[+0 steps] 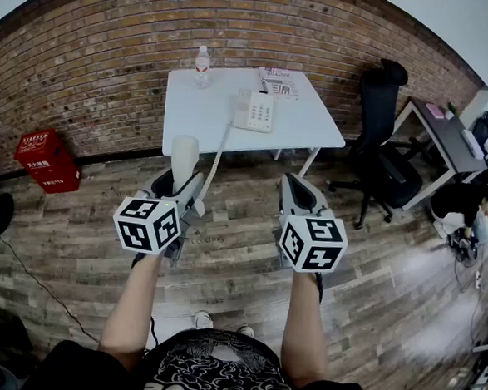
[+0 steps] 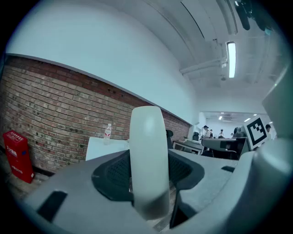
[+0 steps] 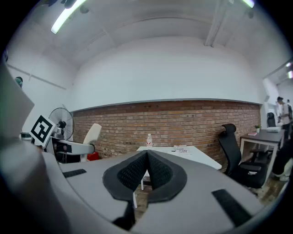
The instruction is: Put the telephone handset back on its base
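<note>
Left tool (image 1: 184, 192) clenched on telephone handset (image 2: 147, 160), held upright, well short of the desk (image 1: 315, 132) | telephone base (image 1: 256, 111) sits mid-desk, its cord (image 1: 217, 159) running off the desk's near edge to the handset | right tool (image 3: 147, 157) pinched closed, empty, also short of the desk | water bottle (image 1: 202, 66) at desk's far edge

Bright ceiling-tube light (image 2: 231, 59), strong fisheye distortion
</note>
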A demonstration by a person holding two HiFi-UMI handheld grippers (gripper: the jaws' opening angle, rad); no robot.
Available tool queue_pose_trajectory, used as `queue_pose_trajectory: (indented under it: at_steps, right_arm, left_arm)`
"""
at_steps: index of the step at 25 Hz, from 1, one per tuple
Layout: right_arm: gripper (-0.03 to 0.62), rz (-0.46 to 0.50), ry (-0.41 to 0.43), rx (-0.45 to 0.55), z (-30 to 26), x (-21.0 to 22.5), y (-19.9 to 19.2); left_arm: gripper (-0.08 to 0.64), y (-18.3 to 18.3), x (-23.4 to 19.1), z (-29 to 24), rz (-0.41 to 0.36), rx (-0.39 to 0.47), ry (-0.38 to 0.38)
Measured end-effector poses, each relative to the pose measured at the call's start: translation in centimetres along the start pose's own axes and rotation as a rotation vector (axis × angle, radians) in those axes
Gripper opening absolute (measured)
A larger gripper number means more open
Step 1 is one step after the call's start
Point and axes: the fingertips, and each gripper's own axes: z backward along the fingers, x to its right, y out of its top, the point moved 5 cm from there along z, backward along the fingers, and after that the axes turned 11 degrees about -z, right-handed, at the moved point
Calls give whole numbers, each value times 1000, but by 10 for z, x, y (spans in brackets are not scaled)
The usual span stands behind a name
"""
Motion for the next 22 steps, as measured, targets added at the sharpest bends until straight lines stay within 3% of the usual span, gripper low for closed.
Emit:
queue_pose_trajectory:
  at_steps: [22]
  right_arm:
    - [0, -25, -42, -18, -63, -1, -7]
  left_arm:
    - [222, -7, -52, -53, 11, -23, -49]
